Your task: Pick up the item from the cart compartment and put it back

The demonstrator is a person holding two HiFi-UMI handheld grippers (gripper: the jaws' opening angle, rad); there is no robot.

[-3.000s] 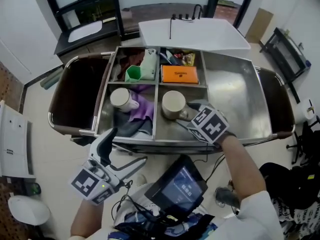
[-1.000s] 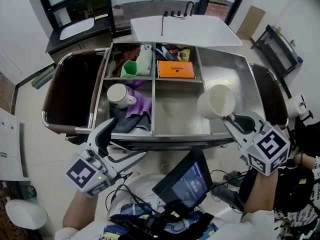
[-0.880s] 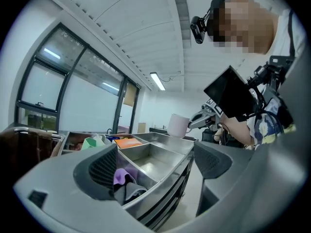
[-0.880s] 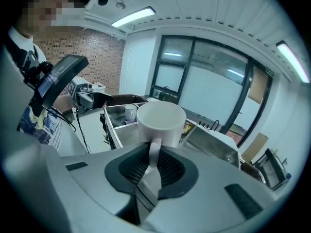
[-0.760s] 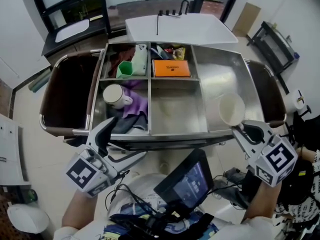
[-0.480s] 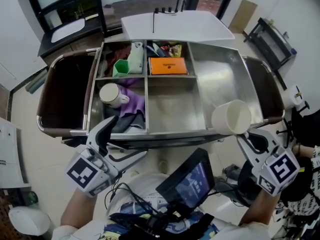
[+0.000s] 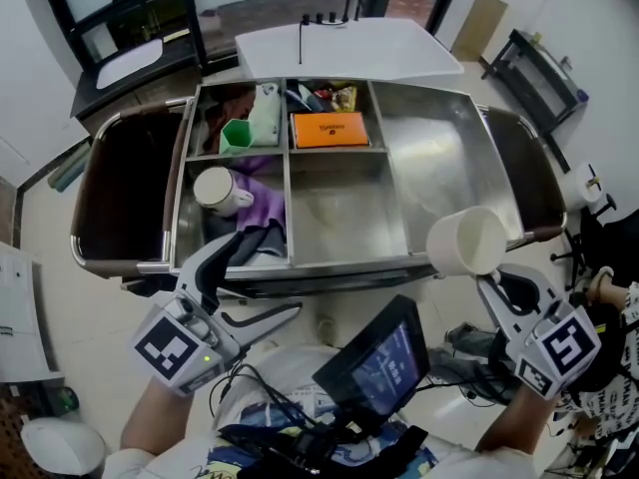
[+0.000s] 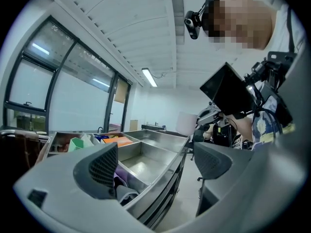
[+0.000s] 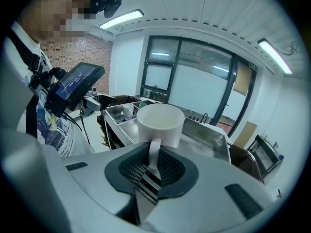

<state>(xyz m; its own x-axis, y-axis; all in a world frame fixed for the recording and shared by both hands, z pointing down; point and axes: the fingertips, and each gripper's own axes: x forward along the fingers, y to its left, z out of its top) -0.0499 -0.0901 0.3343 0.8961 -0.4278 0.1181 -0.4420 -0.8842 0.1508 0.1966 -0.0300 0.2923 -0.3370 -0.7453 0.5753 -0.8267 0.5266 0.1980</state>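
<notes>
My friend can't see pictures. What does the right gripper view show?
The right gripper is shut on the handle of a white mug, holding it upright. Behind it stands a steel cart, with tall windows beyond.

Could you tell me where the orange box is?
Head view: the orange box lies in the cart's far middle compartment, right of the green cup.

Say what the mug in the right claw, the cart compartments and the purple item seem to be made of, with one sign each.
Held mug: probably glazed ceramic; smooth, cream-white, thick-walled, though plastic can't be ruled out. Cart compartments: brushed stainless steel by the look; grey with soft reflections. Purple item: cloth; it lies in soft folds.
</notes>
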